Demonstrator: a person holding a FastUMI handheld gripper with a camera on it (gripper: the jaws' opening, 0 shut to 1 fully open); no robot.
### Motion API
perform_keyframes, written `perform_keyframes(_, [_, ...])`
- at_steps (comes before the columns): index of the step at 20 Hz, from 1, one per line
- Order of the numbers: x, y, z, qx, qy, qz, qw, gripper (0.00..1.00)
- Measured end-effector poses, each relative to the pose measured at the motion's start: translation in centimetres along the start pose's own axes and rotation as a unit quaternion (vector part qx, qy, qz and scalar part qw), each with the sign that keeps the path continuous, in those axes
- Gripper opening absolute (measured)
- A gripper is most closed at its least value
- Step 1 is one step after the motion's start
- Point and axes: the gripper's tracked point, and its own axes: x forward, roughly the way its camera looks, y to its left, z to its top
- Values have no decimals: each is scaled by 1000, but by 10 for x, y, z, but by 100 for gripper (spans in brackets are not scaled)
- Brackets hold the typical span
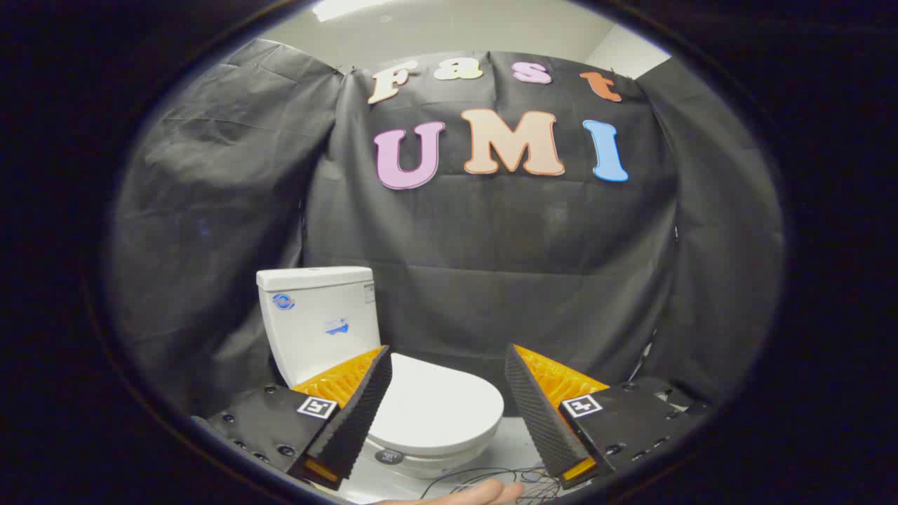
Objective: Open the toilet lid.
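Observation:
A white toilet stands ahead of me against the black cloth wall, with its tank (319, 319) upright behind the bowl. Its white lid (438, 407) lies flat and closed over the bowl. My gripper (449, 358) hangs above and in front of the lid, open, with a wide gap between its two fingers and nothing held. The left finger (354, 414) covers the lid's left part and the tank's lower corner. The right finger (540, 414) stands off to the right of the lid, over the floor.
Black cloth (491, 266) closes the booth behind and on both sides of the toilet. A pale floor (515, 445) runs right of the bowl, with thin dark wires (491, 480) lying on it. Part of a hand (470, 494) shows just below the fingers.

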Motion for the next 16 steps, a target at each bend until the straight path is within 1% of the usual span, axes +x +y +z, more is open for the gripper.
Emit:
perform_keyframes(1, [5, 5, 4, 17, -20, 11, 1000, 100])
perform_keyframes(2, [6, 8, 6, 32, -23, 13, 999, 100])
perform_keyframes(5, [14, 7, -25, 30, 2, 3, 1000, 100])
perform_keyframes(8, [19, 10, -39, 59, 4, 3, 998, 98])
perform_keyframes(11, [24, 11, -67, 68, 29, 0, 997, 99])
perform_keyframes(13, [25, 9, -74, 75, 34, 1, 997, 99])
perform_keyframes(16, [25, -1, -83, 71, 40, -8, 997, 97])
